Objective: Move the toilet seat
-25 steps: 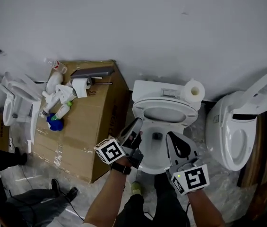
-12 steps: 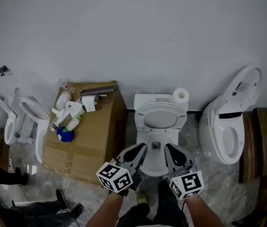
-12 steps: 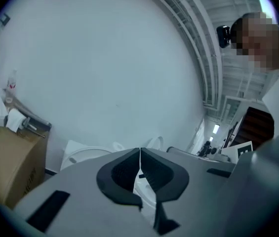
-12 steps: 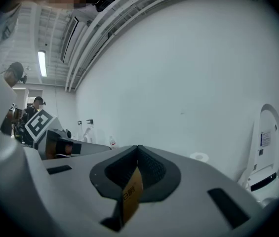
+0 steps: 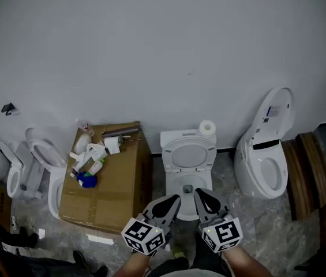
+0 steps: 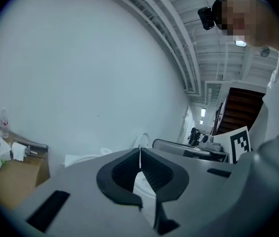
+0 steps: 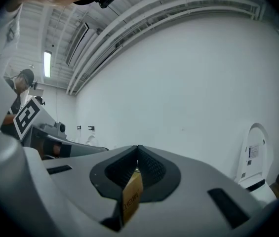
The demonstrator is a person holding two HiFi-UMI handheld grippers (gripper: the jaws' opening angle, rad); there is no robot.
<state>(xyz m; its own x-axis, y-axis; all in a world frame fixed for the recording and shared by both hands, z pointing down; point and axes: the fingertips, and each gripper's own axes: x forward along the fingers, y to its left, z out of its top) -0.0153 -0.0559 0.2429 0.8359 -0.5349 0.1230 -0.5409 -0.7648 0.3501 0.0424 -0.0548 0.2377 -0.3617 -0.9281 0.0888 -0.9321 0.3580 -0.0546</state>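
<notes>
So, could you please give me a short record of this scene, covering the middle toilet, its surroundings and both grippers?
middle toilet: against the wall, bowl open
toilet seat: appears raised, leaning toward the tank
paper roll: on the tank's right end
cardboard box: left of that toilet, bottles and clutter on top
right-hand toilet: lid up
left gripper: claw shut, nothing in it, short of the bowl
right gripper: claw shut, tan tag showing behind its tips
</notes>
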